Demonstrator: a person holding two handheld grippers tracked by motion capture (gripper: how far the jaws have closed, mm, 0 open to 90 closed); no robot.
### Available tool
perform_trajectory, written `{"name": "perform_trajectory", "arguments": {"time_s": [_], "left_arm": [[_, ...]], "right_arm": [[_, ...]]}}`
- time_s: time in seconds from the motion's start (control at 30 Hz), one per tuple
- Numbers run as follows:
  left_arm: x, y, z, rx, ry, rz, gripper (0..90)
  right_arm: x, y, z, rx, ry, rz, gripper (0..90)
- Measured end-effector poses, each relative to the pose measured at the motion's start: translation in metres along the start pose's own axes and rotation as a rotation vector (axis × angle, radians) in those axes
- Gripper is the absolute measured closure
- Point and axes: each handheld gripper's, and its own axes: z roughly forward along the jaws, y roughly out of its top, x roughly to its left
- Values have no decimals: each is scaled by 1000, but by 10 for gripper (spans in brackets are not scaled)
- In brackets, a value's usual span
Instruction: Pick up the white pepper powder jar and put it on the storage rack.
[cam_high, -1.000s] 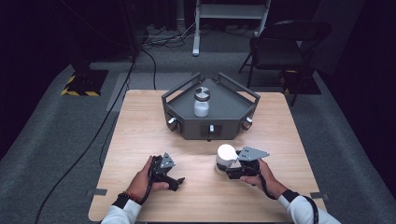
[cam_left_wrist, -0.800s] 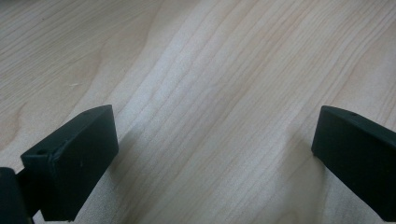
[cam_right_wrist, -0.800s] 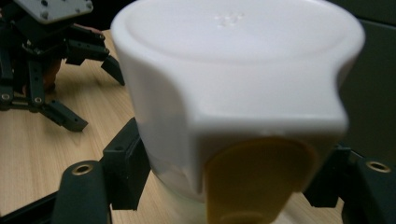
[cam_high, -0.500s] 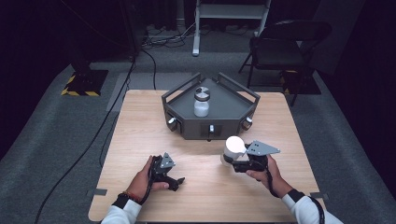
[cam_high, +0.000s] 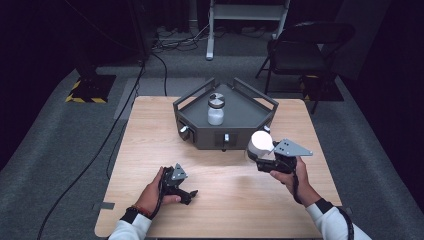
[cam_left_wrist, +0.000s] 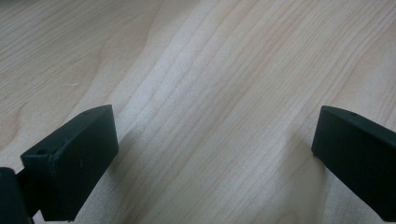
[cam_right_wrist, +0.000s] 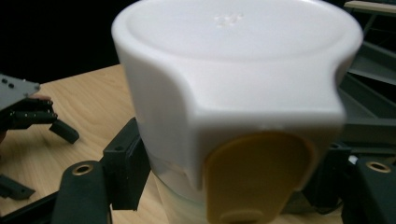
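Observation:
My right gripper (cam_high: 258, 156) is shut on a white-lidded container (cam_high: 261, 142) and holds it above the table, just in front of the right front corner of the dark grey tray (cam_high: 200, 136). In the right gripper view the container (cam_right_wrist: 233, 84) has a white cap and a yellow tab (cam_right_wrist: 254, 177), with the jaws pressed on its lower sides. A glass jar (cam_high: 215, 109) with a dark lid and white contents stands in the tray. My left gripper (cam_high: 187, 194) rests on the table at the front left. Its fingers (cam_left_wrist: 70, 158) are open over bare wood.
The wooden table (cam_high: 150, 135) has free room on its left half and along the front. A black chair (cam_high: 305, 50) and a metal stand (cam_high: 247, 15) are on the floor beyond the table. Cables (cam_high: 115, 135) run along the floor at left.
My right gripper has lifted the white-lidded container and carried it right and away from the person, toward the tray's front right corner. The left gripper has stayed put.

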Motion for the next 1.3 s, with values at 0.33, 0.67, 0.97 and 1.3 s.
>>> {"name": "perform_trajectory", "arguments": {"time_s": [0.33,0.67,0.97,1.3], "left_arm": [[0,0,0,1,0,0,0],[0,0,0,0,0,1,0],[0,0,0,1,0,1,0],[0,0,0,1,0,0,0]], "right_arm": [[4,18,1,1,-63,12,298],[5,43,6,-6,-115,26,298],[5,66,19,-8,-137,16,298],[2,80,43,-7,-154,13,298]]}}
